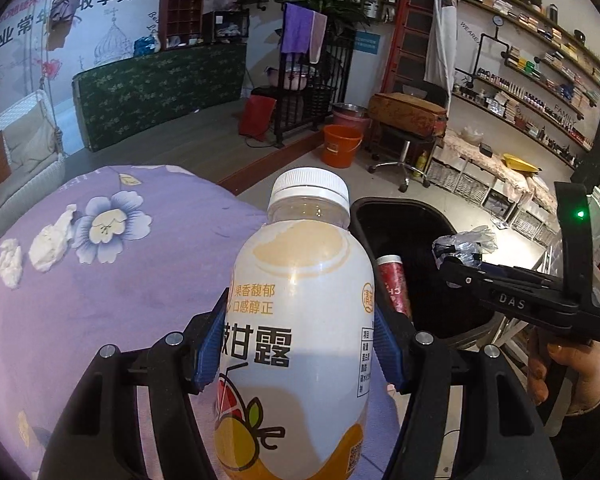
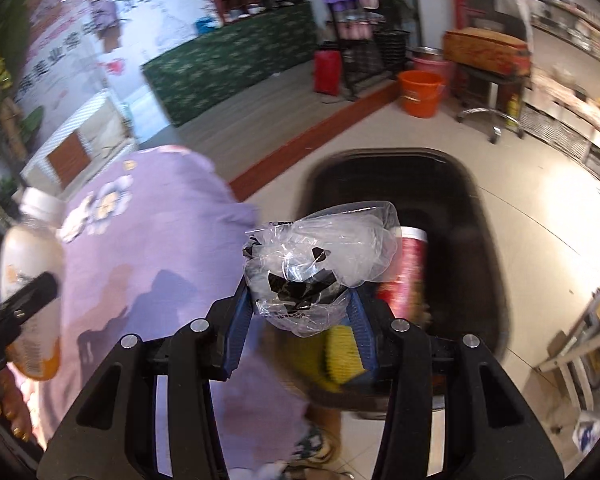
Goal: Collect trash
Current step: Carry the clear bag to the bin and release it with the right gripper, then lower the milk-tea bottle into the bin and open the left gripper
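My left gripper (image 1: pixel 300 344) is shut on a white-capped plastic drink bottle (image 1: pixel 300 320) and holds it upright over the purple flowered tablecloth (image 1: pixel 100 300), beside the black trash bin (image 1: pixel 400 232). My right gripper (image 2: pixel 300 312) is shut on a crumpled clear plastic bag (image 2: pixel 320 256) over the near edge of the bin (image 2: pixel 452 240); it also shows in the left wrist view (image 1: pixel 456 252). A red cup (image 1: pixel 394 280) and something yellow (image 2: pixel 342 352) lie inside the bin. Crumpled white tissues (image 1: pixel 52 240) (image 1: pixel 10 266) lie on the cloth at left.
An orange bucket (image 1: pixel 340 144) and a wheeled stool (image 1: pixel 404 160) stand on the tiled floor beyond the bin. A raised wooden platform with a green mattress (image 1: pixel 160 92) lies behind the table. Shelves (image 1: pixel 540 80) line the right wall.
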{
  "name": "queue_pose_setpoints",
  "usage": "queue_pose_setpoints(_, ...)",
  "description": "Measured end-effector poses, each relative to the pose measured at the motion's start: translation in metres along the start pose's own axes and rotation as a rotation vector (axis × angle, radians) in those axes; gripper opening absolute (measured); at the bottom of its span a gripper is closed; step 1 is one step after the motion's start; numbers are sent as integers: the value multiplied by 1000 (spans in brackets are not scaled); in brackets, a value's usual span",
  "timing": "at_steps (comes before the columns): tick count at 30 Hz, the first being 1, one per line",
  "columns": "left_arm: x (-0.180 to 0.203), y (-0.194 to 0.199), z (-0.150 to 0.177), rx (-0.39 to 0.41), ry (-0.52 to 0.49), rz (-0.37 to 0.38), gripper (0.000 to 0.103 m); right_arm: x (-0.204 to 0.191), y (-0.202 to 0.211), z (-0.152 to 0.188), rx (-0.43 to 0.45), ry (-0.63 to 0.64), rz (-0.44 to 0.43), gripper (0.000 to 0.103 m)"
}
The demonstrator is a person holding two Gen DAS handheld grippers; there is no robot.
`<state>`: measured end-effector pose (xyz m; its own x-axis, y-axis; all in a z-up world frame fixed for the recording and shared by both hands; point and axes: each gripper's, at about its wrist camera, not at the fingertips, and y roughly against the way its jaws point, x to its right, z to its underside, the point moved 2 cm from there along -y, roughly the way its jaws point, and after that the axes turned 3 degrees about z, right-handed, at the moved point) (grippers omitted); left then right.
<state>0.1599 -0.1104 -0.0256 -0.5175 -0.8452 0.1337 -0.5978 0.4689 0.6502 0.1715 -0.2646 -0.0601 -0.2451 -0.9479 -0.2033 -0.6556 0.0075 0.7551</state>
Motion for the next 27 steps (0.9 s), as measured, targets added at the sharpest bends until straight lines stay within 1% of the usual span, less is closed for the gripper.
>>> queue_pose_setpoints(4,19,-9,-6,2,-26,42,62,30,-13,-2,-21,-45,60,46)
queue_pose_setpoints(7,31,-18,-9,-1,-44,71,62,46,-27,-1,-49,-67,82,46)
queue_pose_setpoints(9,39,-24,-11,-6,-56,87,62,54,-42,3,-84,-72,98,46)
queue_pose_setpoints(10,41,-25,-11,-8,-62,91,62,54,-42,3,-84,-72,98,46)
queue_pose_setpoints(12,47,-30,-12,-12,-74,102,62,59,-61,6,-129,-80,110,46)
queue_pose_setpoints(15,55,-38,-14,-24,-84,120,62,66,-74,11,-155,-91,123,47)
queue_pose_setpoints(17,58,-42,-13,-32,-86,129,62,68,-78,15,-163,-102,136,50)
queue_pose_setpoints(19,60,-44,-11,-44,-86,139,62,68,-80,17,-169,-104,138,51)
queue_pose_setpoints(20,61,-46,-10,-50,-85,143,62,67,-79,18,-168,-106,134,54)
queue_pose_setpoints(21,63,-48,-8,-56,-87,145,62,66,-77,18,-161,-105,131,62)
queue_pose_setpoints(23,65,-51,-6,-66,-95,146,62,64,-70,18,-134,-93,145,69)
queue_pose_setpoints(27,72,-57,-4,-92,-85,165,62,65,-50,17,-90,-85,156,72)
